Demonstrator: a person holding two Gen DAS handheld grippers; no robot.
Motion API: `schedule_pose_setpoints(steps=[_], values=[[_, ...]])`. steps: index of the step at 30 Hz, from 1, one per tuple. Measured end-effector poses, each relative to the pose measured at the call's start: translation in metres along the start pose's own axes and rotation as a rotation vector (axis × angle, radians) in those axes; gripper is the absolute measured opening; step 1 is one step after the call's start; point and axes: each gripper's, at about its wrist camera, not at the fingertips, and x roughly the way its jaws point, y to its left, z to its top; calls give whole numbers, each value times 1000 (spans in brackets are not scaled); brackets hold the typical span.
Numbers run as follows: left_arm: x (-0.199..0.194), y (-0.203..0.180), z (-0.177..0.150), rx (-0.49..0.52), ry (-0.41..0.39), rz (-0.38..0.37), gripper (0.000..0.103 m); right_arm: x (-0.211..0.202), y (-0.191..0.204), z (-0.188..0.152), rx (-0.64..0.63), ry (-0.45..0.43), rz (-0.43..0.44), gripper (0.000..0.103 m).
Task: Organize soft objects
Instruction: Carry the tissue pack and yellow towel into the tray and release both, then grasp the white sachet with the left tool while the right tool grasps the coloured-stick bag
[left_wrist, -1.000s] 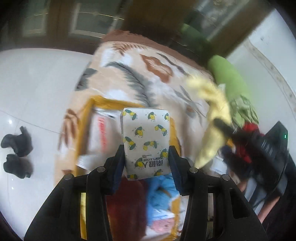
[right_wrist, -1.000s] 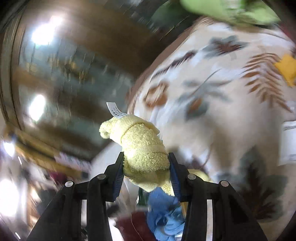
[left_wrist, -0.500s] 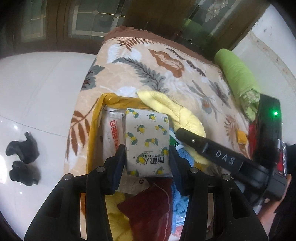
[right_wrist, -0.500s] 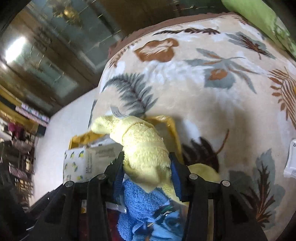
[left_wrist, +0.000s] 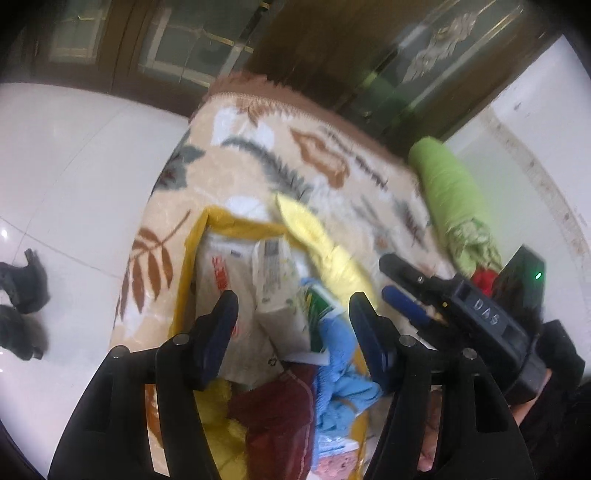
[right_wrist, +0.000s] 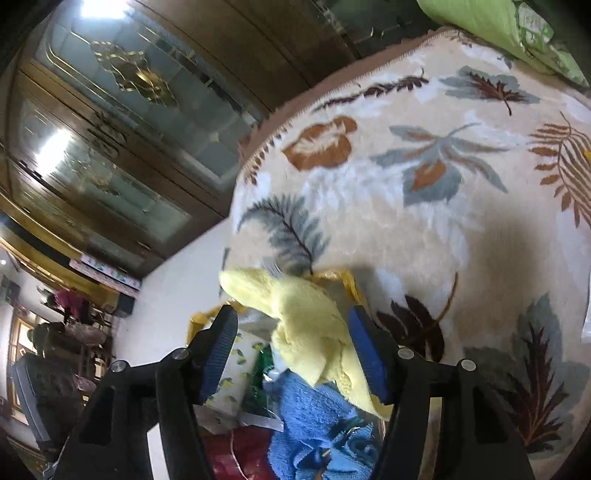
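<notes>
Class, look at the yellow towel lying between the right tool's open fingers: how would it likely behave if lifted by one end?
The yellow towel would probably flop and hang, since it already drapes in soft folds over the blue towel. Its fluffy terry surface suggests it is light and unlikely to slip from the right tool.

The left hand-held gripper hangs with its jaws spread wide, nothing clamped between the blue pads. The right hand-held gripper is spread wide too; seen from the left wrist camera, it reaches in from the right, fingers angled toward the far left.
</notes>
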Motion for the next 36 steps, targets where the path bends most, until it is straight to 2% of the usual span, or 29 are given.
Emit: schedule_pose_setpoints(steps=[3, 7, 9, 12, 15, 17, 19, 21, 22, 24, 26, 28, 29, 31, 34, 36], values=[[-10, -2, 4, -2, -40, -65, 63, -7, 3, 4, -16, -39, -4, 63], [-17, -14, 3, 45, -72, -92, 63, -35, 4, 11, -55, -181, -122, 63], [-19, -23, 0, 78, -84, -106, 63, -51, -11, 15, 3, -234, -179, 63], [-13, -40, -6, 160, -51, -139, 63, -67, -51, 22, 185, -224, -155, 63], [-5, -58, -17, 206, 2, -175, 63, -77, -86, 22, 322, -192, -189, 63], [3, -71, -28, 211, 55, -215, 63, -93, -111, 17, 399, -208, -263, 63], [8, -86, -37, 193, 102, -279, 63, -115, -132, 8, 471, -231, -282, 63], [16, -102, -46, 164, 162, -341, 63, -137, -154, 4, 521, -213, -247, 63], [20, -111, -50, 165, 186, -349, 63, -149, -167, 6, 525, -196, -210, 62], [29, -134, -61, 195, 242, -350, 63, -163, -184, 11, 493, -150, -184, 62], [46, -160, -72, 223, 311, -348, 63, -170, -203, 12, 443, -91, -211, 62], [67, -179, -83, 202, 371, -368, 63, -175, -226, 2, 446, -48, -240, 62], [78, -186, -87, 190, 396, -375, 63, -176, -237, -3, 461, -36, -228, 62], [107, -203, -96, 168, 472, -364, 63, -175, -252, -12, 495, -23, -193, 52], [146, -217, -105, 106, 556, -354, 63, -172, -260, -16, 510, -32, -172, 50], [165, -224, -110, 90, 589, -328, 63, -166, -259, -16, 506, -20, -104, 48]])
